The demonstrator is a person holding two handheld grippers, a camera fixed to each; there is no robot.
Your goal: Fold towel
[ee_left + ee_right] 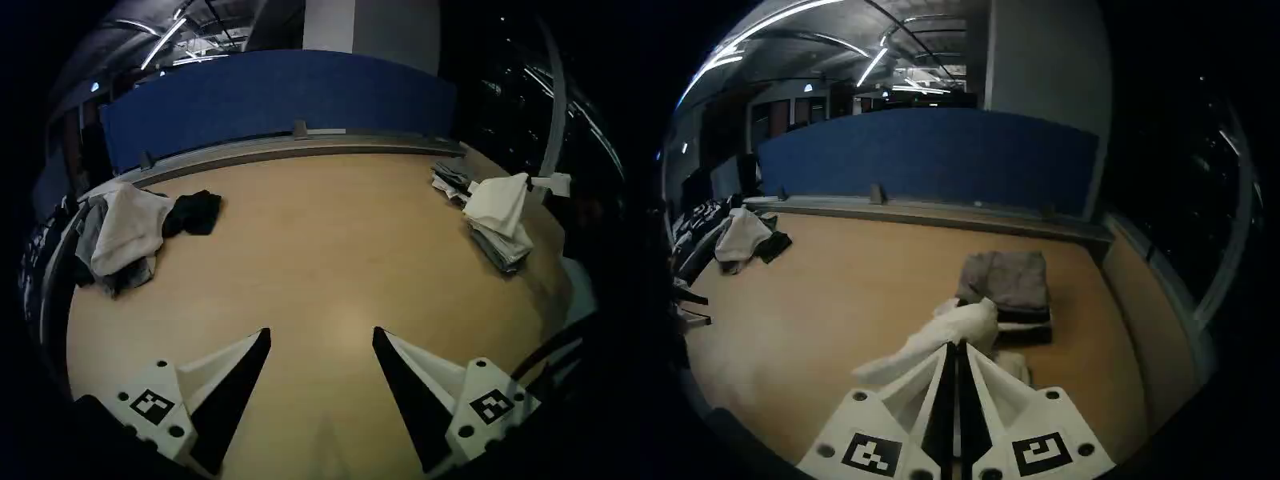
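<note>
The wooden table (320, 240) stretches ahead of both tools to a blue partition (272, 104) along its far edge. In the left gripper view, a heap of loose towels (128, 228), white over grey with a black cloth beside it, lies far ahead to the left. In the right gripper view, a stack of folded towels (1006, 284), grey on top, sits just past the fingertips, slightly right. The white towel (948, 332) bunches at those tips, trailing down to the left, touching the stack's near edge. The right gripper (958, 346) is pinched on it, fingers together. The left gripper (320, 340) has its fingers spread wide apart over bare tabletop, holding nothing.
</note>
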